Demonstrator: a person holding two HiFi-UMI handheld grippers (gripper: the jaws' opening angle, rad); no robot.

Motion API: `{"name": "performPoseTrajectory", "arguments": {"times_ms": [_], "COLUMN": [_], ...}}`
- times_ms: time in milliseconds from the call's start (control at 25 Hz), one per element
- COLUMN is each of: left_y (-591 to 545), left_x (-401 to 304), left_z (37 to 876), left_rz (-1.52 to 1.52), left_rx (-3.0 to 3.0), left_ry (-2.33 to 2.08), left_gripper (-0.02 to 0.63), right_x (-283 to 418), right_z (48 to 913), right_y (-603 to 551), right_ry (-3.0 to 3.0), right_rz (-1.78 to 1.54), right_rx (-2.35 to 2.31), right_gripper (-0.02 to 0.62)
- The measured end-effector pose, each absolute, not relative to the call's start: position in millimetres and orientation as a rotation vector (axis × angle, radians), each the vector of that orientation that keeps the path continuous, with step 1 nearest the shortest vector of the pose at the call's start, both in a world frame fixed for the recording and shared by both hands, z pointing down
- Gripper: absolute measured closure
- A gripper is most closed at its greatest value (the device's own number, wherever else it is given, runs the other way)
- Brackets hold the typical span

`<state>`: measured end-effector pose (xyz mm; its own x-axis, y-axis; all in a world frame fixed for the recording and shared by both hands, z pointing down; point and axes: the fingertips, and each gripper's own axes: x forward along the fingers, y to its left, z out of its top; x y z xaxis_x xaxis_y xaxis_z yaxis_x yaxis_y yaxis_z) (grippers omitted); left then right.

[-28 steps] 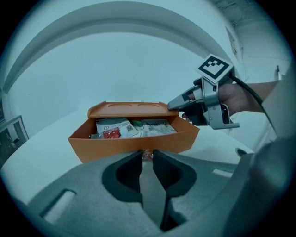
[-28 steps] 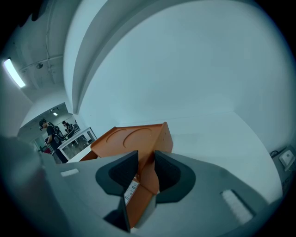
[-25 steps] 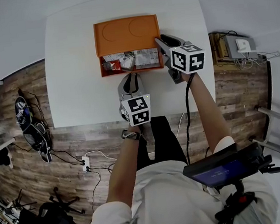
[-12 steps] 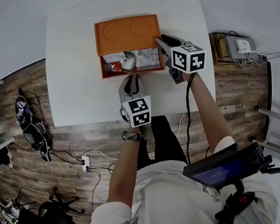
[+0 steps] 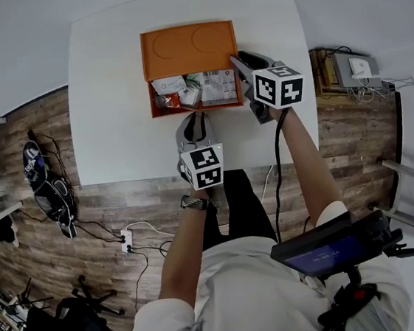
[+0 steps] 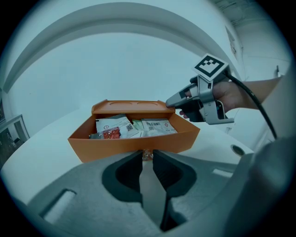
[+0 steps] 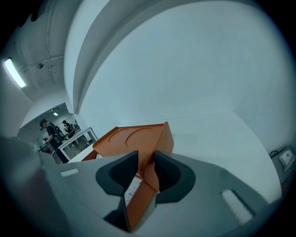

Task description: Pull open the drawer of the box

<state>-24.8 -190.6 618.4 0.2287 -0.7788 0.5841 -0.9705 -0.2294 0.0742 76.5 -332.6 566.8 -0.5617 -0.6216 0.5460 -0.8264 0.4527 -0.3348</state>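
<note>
The left hand-held gripper (image 5: 194,115) pinches the pull tab (image 6: 147,156) of the drawer (image 6: 134,144) just ahead. The right hand-held gripper (image 7: 145,159) clamps the box (image 5: 188,50) at its side.

Grey left claw (image 5: 194,116) and right claw (image 5: 238,62) bear black-and-white marker cubes (image 5: 206,166), with black cable (image 5: 276,168), white shirt (image 5: 259,296) and wristwatch (image 5: 194,200).

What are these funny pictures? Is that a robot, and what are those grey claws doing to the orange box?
No robot: a person holds a two-jaw grabber in each hand. One picture looks down from a camera on the person's head; the other two come from cameras riding on the grabbers. On the white table sits an orange box, its drawer pulled out, with paper packets inside. The left gripper pinches a little tab on the drawer's front. The right gripper clamps the box's side wall, likely steadying it.
</note>
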Motion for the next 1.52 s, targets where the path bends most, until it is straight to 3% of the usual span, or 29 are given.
{"name": "performPoseTrajectory", "arguments": {"times_ms": [1520], "left_y": [-185.1], "left_x": [-24.2], "left_z": [626.5], "left_rz": [0.622], "left_rx": [2.069], "left_ry": [-1.575], "left_gripper": [0.531], "right_x": [77.5], "right_z": [572.6], "right_y": [-334.0], "right_ry": [-2.340], "right_rz": [0.845], "right_rx": [1.238], "right_gripper": [0.482]}}
